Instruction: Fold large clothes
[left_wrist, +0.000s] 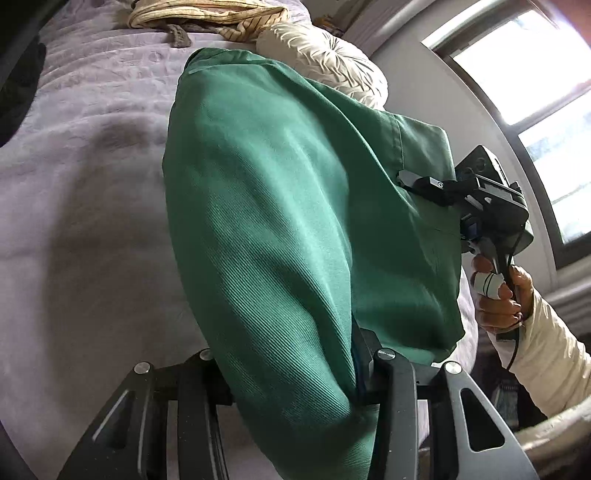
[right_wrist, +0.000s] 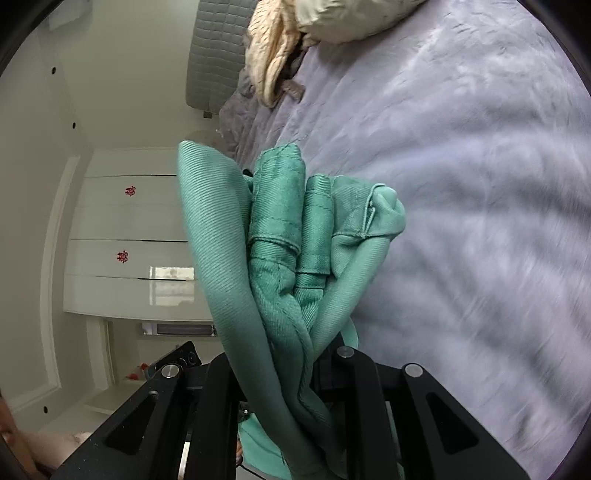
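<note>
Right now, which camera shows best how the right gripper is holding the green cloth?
The left wrist view: it shows the right gripper from outside, pinching the green cloth at its edge. The right wrist view only shows bunched folds rising between its own fingers.

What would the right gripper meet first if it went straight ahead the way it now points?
Probably the lilac bedspread. The right gripper, its jaws shut on bunched green trousers, points slightly downward over the bed; depth is unclear, so this is a guess.
</note>
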